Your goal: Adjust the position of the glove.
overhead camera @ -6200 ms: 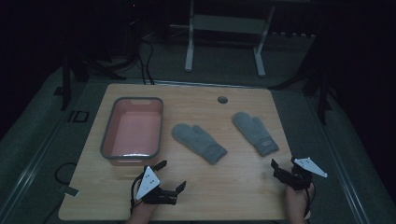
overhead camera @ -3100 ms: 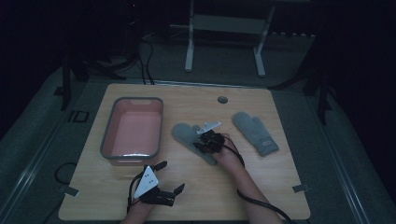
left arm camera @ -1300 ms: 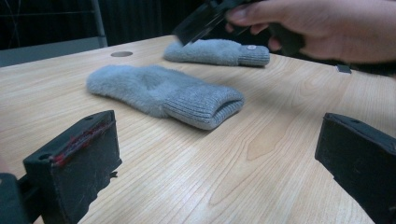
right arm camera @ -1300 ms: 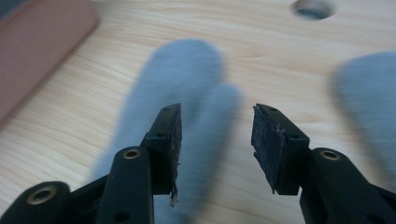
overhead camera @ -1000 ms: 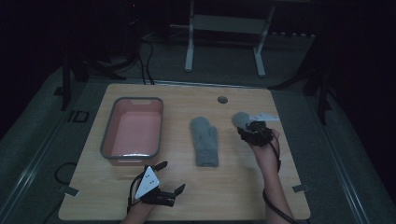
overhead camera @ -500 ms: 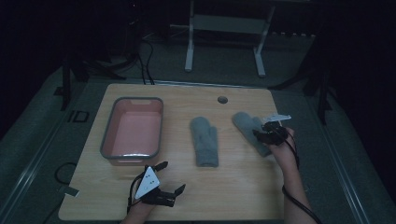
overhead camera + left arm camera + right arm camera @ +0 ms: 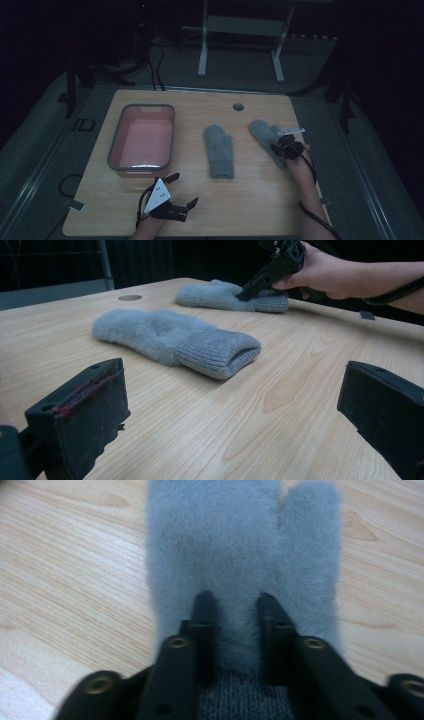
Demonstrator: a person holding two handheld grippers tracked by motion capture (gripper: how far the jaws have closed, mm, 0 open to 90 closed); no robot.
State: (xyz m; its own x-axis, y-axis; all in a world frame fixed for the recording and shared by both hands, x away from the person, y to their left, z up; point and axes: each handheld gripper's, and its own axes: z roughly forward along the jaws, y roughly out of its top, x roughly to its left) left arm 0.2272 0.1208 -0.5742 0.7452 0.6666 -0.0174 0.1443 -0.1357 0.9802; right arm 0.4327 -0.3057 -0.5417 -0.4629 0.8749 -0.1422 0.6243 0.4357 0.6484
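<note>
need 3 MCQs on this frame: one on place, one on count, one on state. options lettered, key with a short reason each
1. Where does the pink tray sit on the table?
A. left part
B. right edge
C. between the mittens

2. How many grey mittens lie on the table?
A. one
B. two
C. three

3. What is the right gripper doing?
A. resting open on bare wood
B. pinching a fold of the right mitten
C. reaching into the tray

Key:
1 A, high view shows the tray left of the middle mitten.
2 B, middle and right mitten, both flat.
3 B, right gripper view shows the jaws close together with fur between them; the left gripper rests open near the front edge.
</note>
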